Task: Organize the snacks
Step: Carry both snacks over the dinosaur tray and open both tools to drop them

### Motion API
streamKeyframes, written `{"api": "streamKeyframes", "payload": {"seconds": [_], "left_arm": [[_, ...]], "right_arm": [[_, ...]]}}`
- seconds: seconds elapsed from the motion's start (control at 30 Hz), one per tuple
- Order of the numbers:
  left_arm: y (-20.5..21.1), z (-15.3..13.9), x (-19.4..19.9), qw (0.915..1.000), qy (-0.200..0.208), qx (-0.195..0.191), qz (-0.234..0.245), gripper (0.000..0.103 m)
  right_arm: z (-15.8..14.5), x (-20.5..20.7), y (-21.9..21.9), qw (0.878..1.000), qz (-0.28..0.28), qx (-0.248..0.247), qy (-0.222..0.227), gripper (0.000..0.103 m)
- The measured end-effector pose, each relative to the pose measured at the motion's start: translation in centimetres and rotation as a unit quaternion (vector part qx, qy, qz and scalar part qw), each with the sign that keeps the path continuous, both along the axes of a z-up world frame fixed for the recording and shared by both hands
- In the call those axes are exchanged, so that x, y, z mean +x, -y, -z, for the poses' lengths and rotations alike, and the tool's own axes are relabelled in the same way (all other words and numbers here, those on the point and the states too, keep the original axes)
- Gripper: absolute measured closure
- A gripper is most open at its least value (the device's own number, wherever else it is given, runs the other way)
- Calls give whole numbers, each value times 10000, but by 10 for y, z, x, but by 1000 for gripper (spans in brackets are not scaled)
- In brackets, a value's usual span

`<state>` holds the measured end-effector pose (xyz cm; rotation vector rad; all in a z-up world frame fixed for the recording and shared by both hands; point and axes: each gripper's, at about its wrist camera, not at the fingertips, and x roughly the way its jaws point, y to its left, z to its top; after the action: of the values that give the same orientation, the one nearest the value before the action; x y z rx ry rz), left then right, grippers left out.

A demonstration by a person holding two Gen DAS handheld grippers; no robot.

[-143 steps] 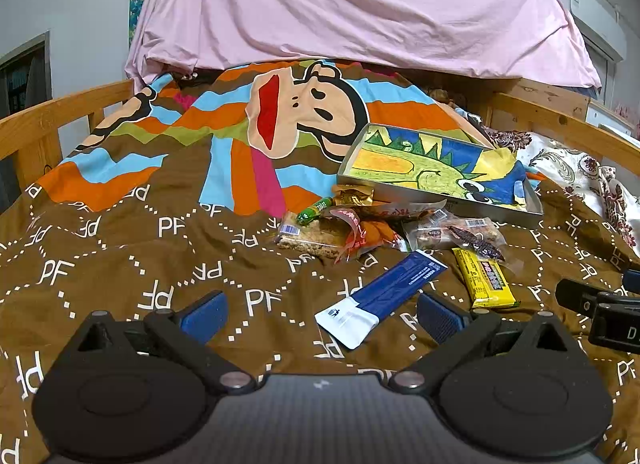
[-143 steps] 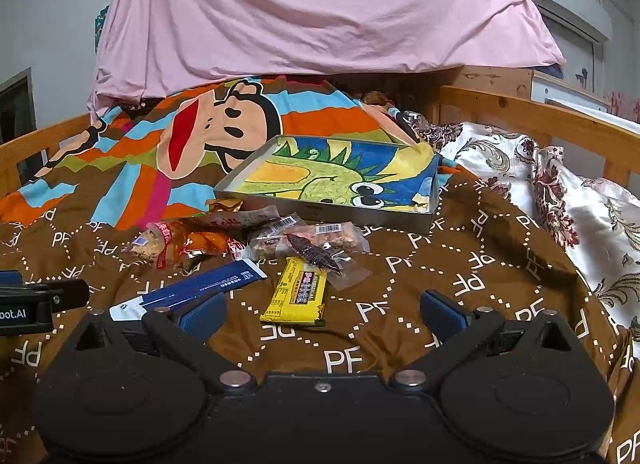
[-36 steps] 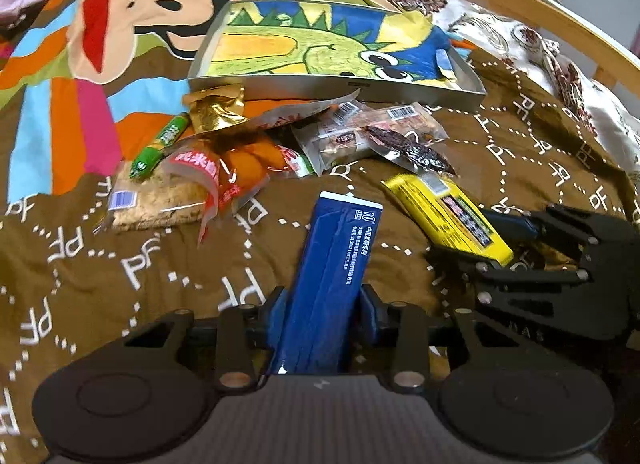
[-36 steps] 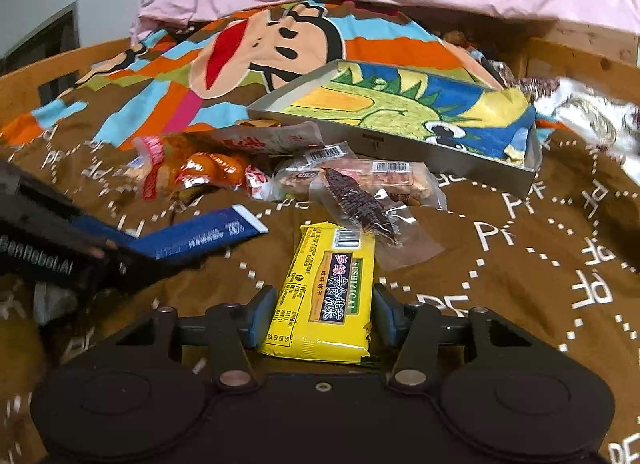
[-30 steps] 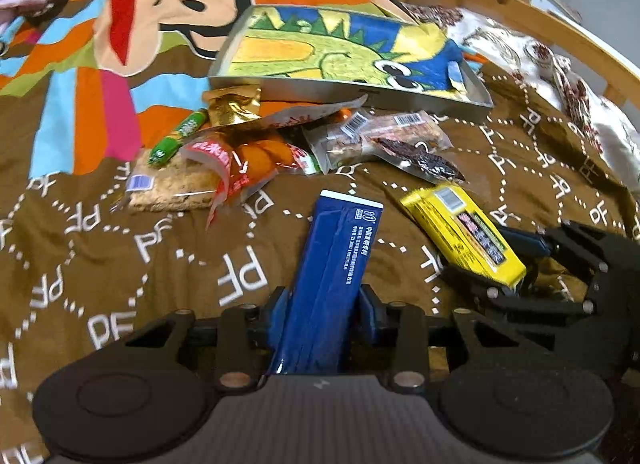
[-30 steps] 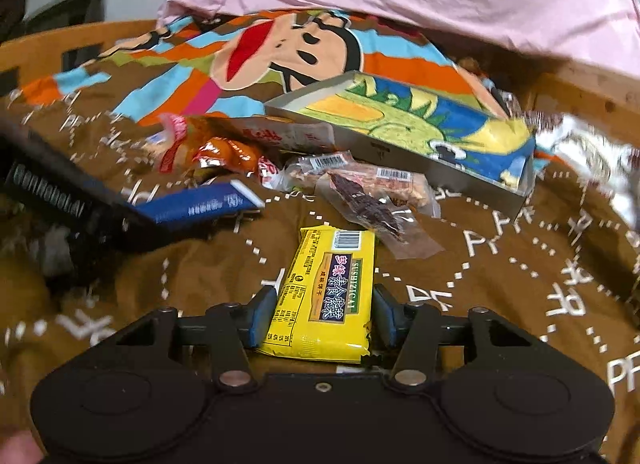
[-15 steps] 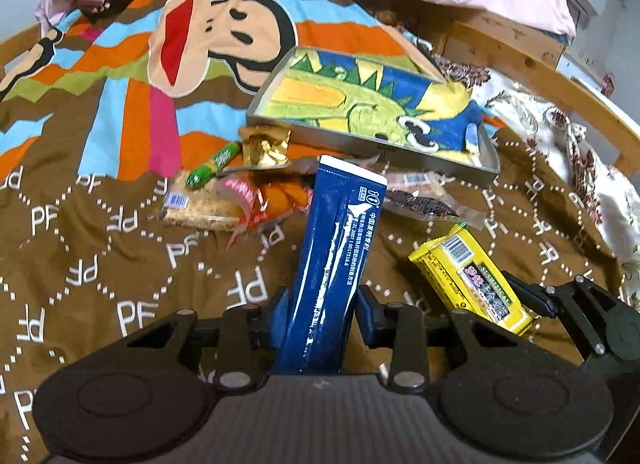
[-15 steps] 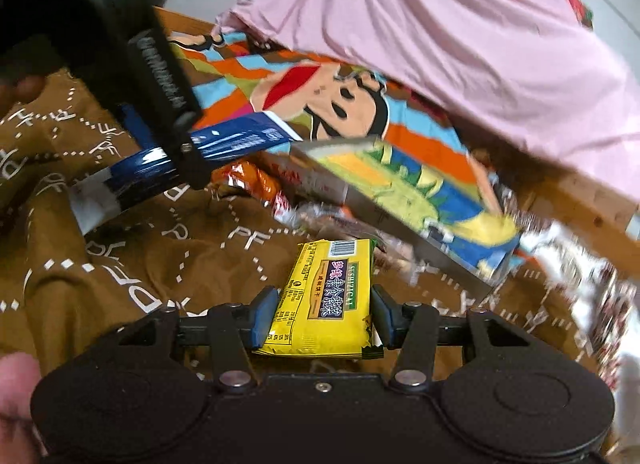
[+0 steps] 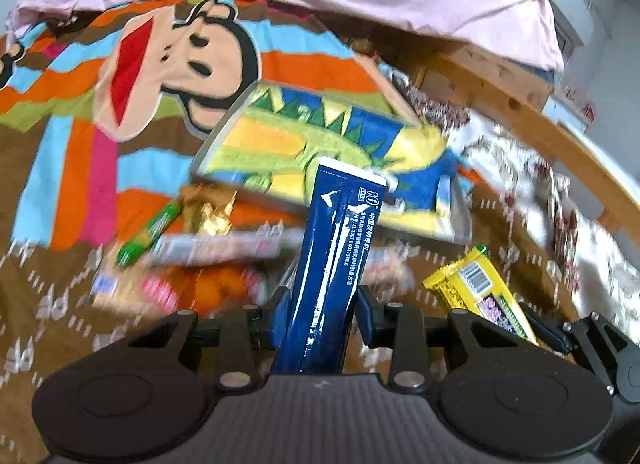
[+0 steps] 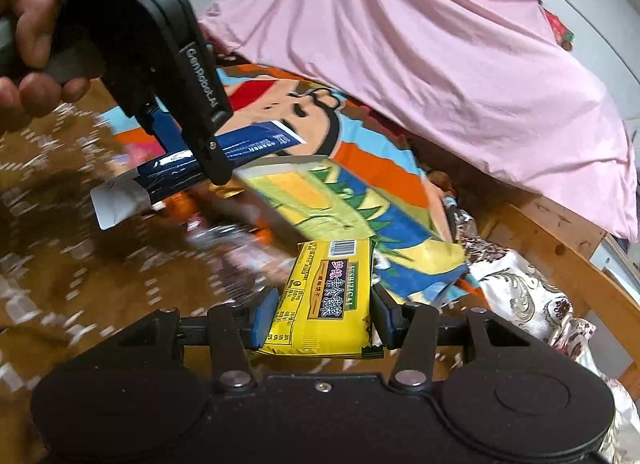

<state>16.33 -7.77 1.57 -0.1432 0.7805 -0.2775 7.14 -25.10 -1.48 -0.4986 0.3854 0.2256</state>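
The left gripper (image 9: 318, 310) is clamped on a long blue packet (image 9: 334, 264), its long axis pointing up and ahead toward the dinosaur-print tray (image 9: 276, 144). The right gripper (image 10: 324, 314) pinches a yellow snack bar (image 10: 328, 292) across its width, lengthwise toward the same tray (image 10: 320, 192). Both packets hang clear of the brown bedspread (image 9: 60, 284). The tray lies just beyond both, loose snacks (image 9: 208, 248) between; neither hand looks clearly nearer. A pink sheet (image 10: 420, 56) drapes behind.
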Motion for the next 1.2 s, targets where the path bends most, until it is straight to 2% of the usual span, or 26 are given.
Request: {"api": "streamKeyframes", "payload": {"seconds": [0.3, 0.47, 0.7, 0.83, 1.03, 1.07, 1.2], "left_arm": [[34, -20, 87, 9985, 527, 30, 128, 65], [47, -18, 138, 9978, 621, -210, -40, 65], [71, 8, 194, 9984, 523, -209, -38, 65], [82, 27, 208, 9991, 423, -75, 20, 65], [88, 53, 220, 9998, 168, -105, -73, 65], [89, 55, 221, 9998, 125, -112, -73, 64], [92, 64, 221, 9999, -31, 92, -64, 61]], "right_arm": [[-23, 100, 32, 9980, 446, 414, 195, 51], [-16, 147, 43, 9952, 703, 654, 194, 51], [15, 191, 51, 9921, 859, 905, -140, 51], [30, 202, 55, 9901, 899, 1028, -327, 51], [45, 209, 59, 9862, 1002, 1165, -612, 50], [46, 210, 60, 9858, 1013, 1183, -629, 47], [44, 208, 62, 9846, 1037, 1258, -628, 26]]}}
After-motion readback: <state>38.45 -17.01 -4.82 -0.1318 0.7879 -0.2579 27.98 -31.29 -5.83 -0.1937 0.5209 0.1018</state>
